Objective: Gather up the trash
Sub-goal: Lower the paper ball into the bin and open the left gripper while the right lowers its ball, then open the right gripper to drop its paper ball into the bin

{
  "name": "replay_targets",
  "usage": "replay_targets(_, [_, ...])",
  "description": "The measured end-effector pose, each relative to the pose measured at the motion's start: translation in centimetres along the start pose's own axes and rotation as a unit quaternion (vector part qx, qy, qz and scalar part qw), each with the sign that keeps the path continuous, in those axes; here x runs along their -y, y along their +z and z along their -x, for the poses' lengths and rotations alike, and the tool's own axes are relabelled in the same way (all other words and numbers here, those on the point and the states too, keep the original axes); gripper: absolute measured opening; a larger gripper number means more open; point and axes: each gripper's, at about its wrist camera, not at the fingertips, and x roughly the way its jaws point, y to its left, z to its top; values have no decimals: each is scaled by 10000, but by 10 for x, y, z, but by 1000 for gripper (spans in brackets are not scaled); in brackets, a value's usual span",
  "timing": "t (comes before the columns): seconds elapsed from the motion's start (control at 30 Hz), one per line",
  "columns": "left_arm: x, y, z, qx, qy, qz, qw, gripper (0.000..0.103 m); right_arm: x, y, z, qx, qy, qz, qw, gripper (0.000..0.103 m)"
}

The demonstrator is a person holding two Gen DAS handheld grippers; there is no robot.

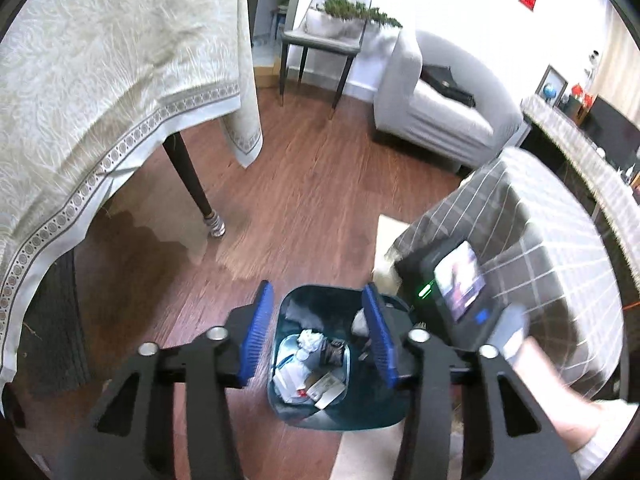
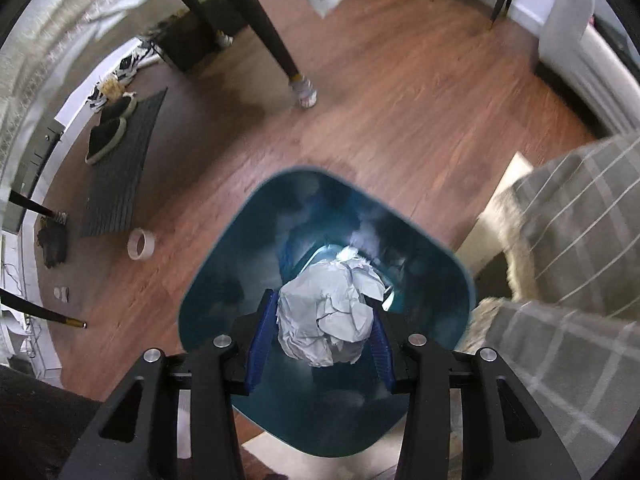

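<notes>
Grey-white crumpled paper, a ball (image 2: 328, 312), is clamped between the blue ribbed pads (image 2: 262, 338) of the right gripper (image 2: 323, 336), which presses it from both sides at a narrow opening. The ball hangs directly above the mouth of the dark teal plastic trash bin (image 2: 432, 248), and the gripper points steeply down into it.

In the left wrist view the left gripper (image 1: 318, 336) is about half open with nothing between its blue pads (image 1: 256, 340). It looks down on the same bin (image 1: 384, 416), where crumpled white tissue (image 1: 310, 340), paper pieces and a small carton (image 1: 326, 388) lie at the bottom. At the right of this view a part of the person's hand (image 1: 560, 396) holds the other device, its small lit screen (image 1: 460, 276) facing the camera.

The bin stands on a brown wooden floor (image 2: 400, 112). Right of it, very near, is a seat with grey checked fabric (image 2: 580, 216). To the far left there is a dark table leg (image 2: 260, 20) under a cream patterned tablecloth (image 1: 100, 80), and a roll of tape (image 2: 141, 243) lies on the floor left of the bin. The floor between the bin and the table leg is open.
</notes>
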Motion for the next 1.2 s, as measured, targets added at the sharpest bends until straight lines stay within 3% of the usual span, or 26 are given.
replay_targets(0.1, [3, 4, 10, 168, -46, 15, 9998, 33, -1, -10, -19, -217, -77, 70, 9997, 45])
replay_targets(0.27, [4, 13, 22, 311, -170, 63, 9994, 33, -5, -20, -35, -390, -117, 213, 9989, 49])
replay_targets(0.33, [4, 14, 21, 280, -193, 68, 9994, 33, -5, -23, -40, -448, -236, 306, 9982, 56])
replay_targets(0.43, [7, 15, 24, 291, -196, 81, 9993, 33, -5, -23, -37, -386, -252, 315, 9984, 56])
replay_targets(0.77, [16, 20, 37, 435, -184, 65, 9989, 33, -5, -10, 34, 418, -469, 531, 9966, 56])
replay_targets(1.2, [47, 25, 63, 724, -85, -241, 9971, 36, 16, -20, 175, 1839, -731, 281, 9798, 56])
